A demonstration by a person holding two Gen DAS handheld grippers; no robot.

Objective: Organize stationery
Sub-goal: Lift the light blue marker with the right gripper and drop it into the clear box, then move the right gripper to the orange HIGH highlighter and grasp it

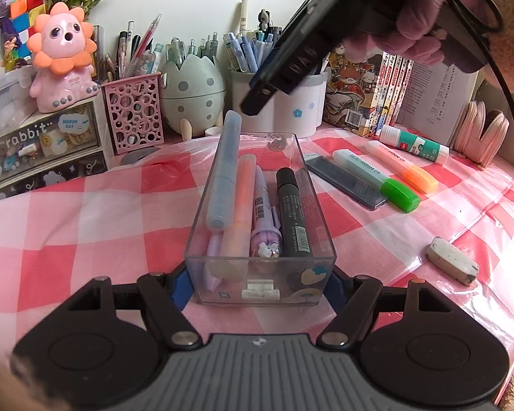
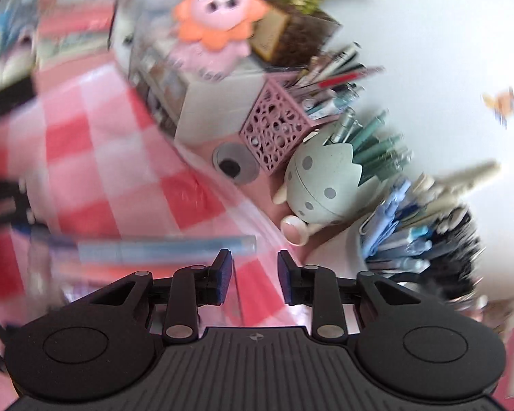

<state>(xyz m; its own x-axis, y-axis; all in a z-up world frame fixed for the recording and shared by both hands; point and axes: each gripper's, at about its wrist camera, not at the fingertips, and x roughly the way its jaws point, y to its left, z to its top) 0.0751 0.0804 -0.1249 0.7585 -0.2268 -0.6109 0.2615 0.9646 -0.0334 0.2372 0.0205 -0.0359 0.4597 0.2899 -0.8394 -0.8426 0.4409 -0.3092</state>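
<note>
Clear box (image 1: 260, 205) clamped at near end by left tool (image 1: 260, 282); right tool (image 2: 255, 277) narrowly parted, empty. Next: green highlighter (image 1: 377, 179), gripped mid-body, laid lengthwise.

pink-and-white checked tablecloth (image 1: 85, 212), clear box (image 1: 260, 274) with a pale blue pen (image 1: 224, 171), peach highlighter (image 1: 240, 205), lilac pen (image 1: 265, 219) and black marker (image 1: 293, 212), green-capped highlighter (image 1: 377, 179) and orange highlighter (image 1: 402, 166) on the right, pink lion with orange mane (image 1: 63, 61) far left
</note>
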